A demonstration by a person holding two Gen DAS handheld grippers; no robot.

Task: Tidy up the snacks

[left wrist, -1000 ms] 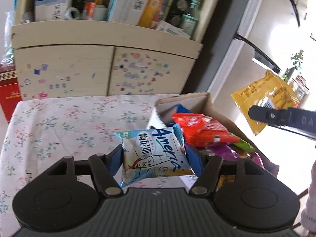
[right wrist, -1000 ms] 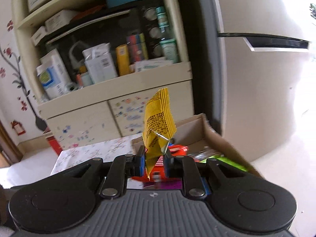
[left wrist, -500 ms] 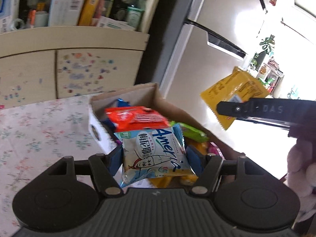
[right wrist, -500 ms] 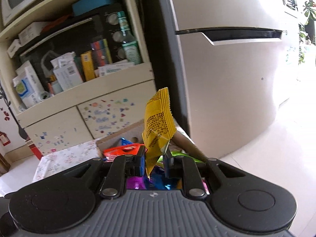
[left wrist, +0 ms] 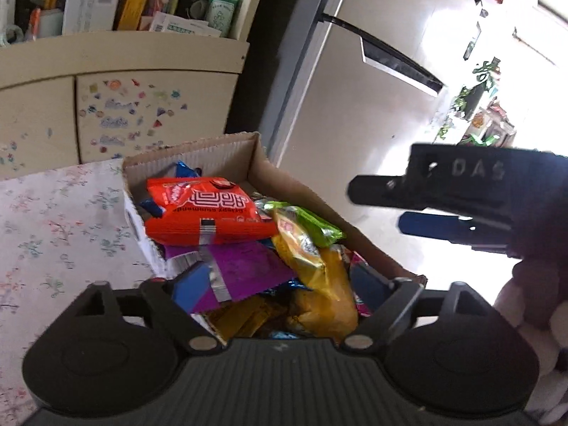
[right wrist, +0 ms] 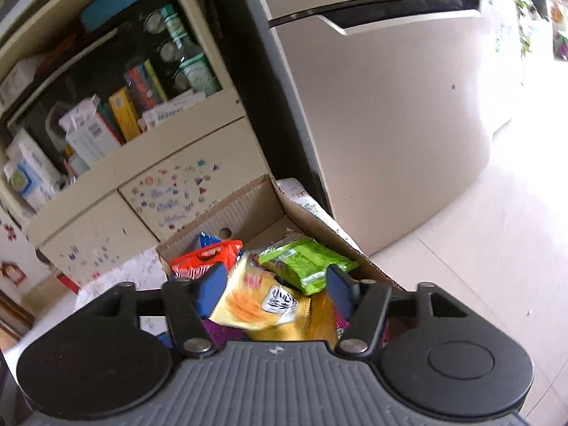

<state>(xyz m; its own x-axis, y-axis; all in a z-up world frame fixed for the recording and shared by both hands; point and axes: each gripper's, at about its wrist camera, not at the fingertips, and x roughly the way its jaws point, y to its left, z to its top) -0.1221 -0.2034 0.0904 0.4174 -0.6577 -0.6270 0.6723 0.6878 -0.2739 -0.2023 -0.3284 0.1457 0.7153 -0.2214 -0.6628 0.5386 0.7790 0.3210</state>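
Left gripper [left wrist: 280, 285] is hanging over the cardboard box [left wrist: 227, 152] on the floral tablecloth [left wrist: 60, 213], jaws opening, nothing pinched between them. Red snack packet [left wrist: 202, 213] is lying atop purple, green and yellow packets. Right gripper [left wrist: 376, 206] is hovering beside the box.

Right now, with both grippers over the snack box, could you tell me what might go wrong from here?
The cardboard box is heaped; the orange packet and green packet lie on top and could slide out.

The yellow packet sits between the opening jaws of the right gripper and might snag as it withdraws.

The left gripper hangs close beside it; they could collide.
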